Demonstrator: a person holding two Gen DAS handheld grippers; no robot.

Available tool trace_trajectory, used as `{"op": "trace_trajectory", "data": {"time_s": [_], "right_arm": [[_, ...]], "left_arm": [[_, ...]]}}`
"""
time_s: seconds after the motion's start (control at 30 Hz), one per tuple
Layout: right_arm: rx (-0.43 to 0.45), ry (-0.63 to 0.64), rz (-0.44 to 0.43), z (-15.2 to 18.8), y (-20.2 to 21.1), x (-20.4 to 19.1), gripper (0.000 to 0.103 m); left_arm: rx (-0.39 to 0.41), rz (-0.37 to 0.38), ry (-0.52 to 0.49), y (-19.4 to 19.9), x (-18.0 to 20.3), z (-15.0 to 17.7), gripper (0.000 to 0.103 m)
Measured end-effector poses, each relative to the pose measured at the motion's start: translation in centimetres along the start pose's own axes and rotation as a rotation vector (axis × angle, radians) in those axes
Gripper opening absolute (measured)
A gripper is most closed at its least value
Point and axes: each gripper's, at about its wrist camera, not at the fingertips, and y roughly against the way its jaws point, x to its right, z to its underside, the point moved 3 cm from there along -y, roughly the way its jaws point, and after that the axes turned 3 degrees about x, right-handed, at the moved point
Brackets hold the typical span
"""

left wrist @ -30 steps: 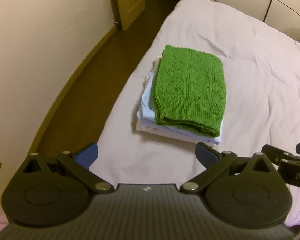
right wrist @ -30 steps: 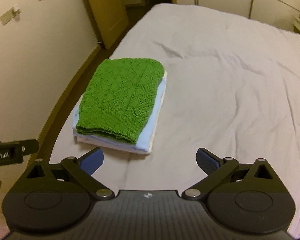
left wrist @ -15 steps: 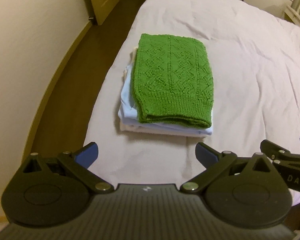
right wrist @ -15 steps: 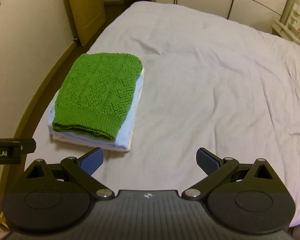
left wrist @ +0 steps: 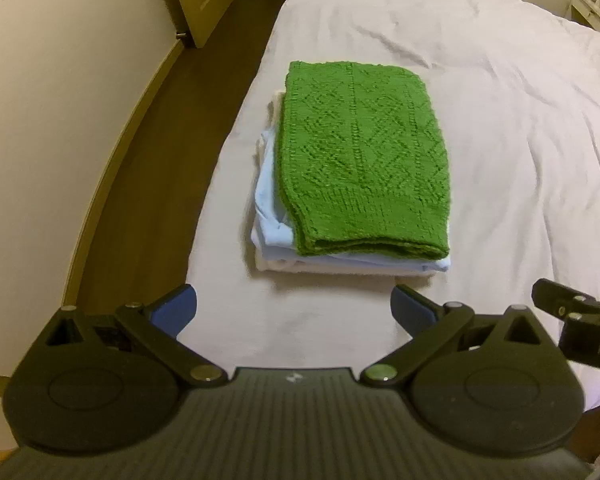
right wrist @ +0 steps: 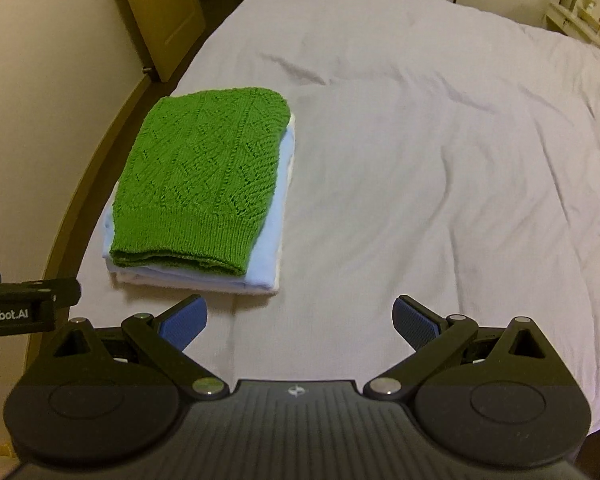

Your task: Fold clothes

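Note:
A folded green knit sweater lies on top of a folded light blue garment and a white one, stacked near the left edge of the bed. The stack also shows in the right wrist view, with the sweater at the left. My left gripper is open and empty, just short of the stack's near edge. My right gripper is open and empty, to the right of the stack's near corner. Each gripper's body shows at the edge of the other's view.
The bed's white sheet stretches wide to the right of the stack, with light wrinkles. A dark wood floor and a cream wall run along the bed's left side. A wooden door stands at the far left.
Both views have shifted, so the stack sits a little further right in each frame. The stack itself has not moved. Both grippers stay open and empty.

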Motion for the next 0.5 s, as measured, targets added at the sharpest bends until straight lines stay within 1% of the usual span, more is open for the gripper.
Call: {"op": "trace_trajectory", "data": {"time_s": [0.23, 0.5], "right_arm": [[-0.019, 0.004, -0.015, -0.8, -1.0, -0.5, 0.102], [-0.028, 0.014, -0.033, -2.5, -2.2, -1.1, 0.102]], "left_arm": [[-0.014, -0.012, 0.000, -0.7, -0.6, -0.9, 0.102], [-0.019, -0.015, 0.015, -1.7, -1.1, -2.2, 0.102]]}}
